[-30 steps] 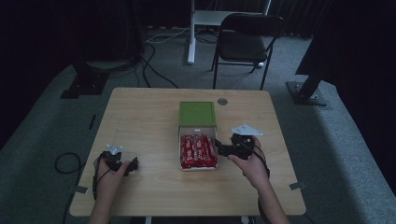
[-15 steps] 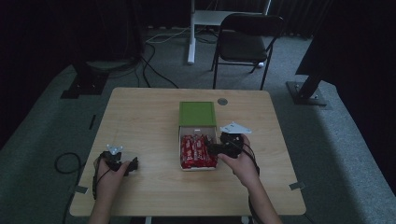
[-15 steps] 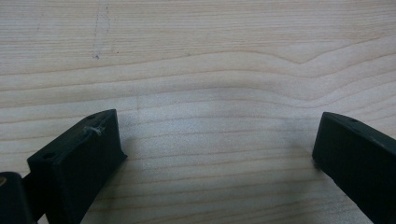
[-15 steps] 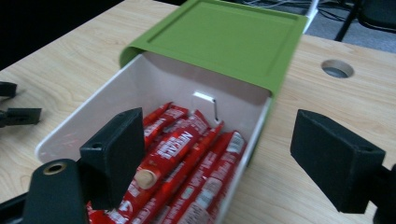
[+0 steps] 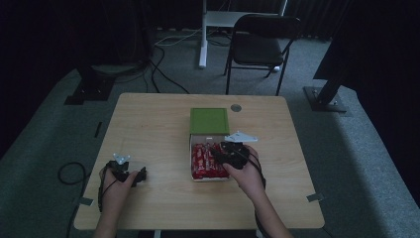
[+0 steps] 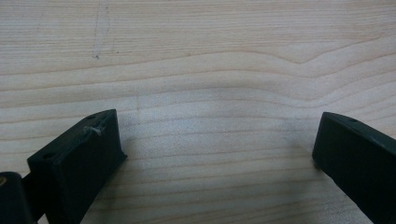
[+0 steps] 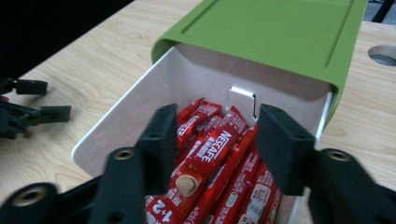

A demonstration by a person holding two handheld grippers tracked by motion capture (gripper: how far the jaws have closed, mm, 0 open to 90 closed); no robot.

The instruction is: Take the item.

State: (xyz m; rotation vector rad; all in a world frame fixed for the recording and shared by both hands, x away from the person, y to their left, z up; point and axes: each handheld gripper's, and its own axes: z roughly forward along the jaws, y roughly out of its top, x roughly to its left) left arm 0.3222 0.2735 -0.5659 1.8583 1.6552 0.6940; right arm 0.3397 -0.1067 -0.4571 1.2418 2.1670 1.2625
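Right gripper has moved over the white box, fingers closing around a red sachet, not yet pressing it.

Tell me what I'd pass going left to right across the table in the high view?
Left gripper → white drawer of red coffee sachets → right gripper, jaws over the sachets, having just been closing.

High view dim, its surroundings near black; both gripper views brighter, near edges softly blurred
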